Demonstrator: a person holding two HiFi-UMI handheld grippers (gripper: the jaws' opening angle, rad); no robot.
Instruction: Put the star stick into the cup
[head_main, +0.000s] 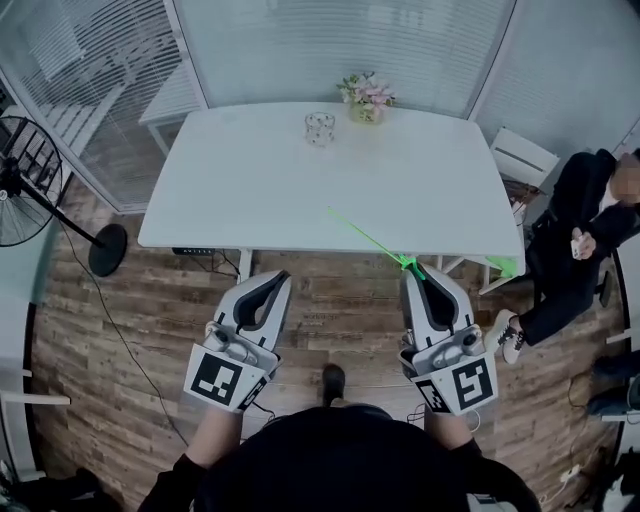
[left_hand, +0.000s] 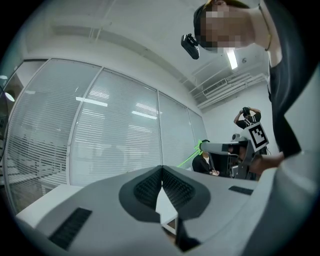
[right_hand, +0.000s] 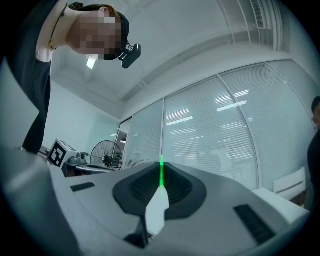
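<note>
Ahead — table, cup near flowers; star stick in right hand-held gripper.

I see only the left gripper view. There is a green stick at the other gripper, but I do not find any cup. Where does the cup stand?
Observer: In the head view the cup stands on the white table, near its far edge, beside a pot of flowers.
Operator: Is the stick really gripped?
Observer: Yes. The right gripper view shows the right gripper with its jaws closed on the star stick.
Operator: Which way does the stick point?
Observer: From above, its thin end slants out over the near part of the table, roughly toward the cup, with a wide bare stretch of table between them.
</note>
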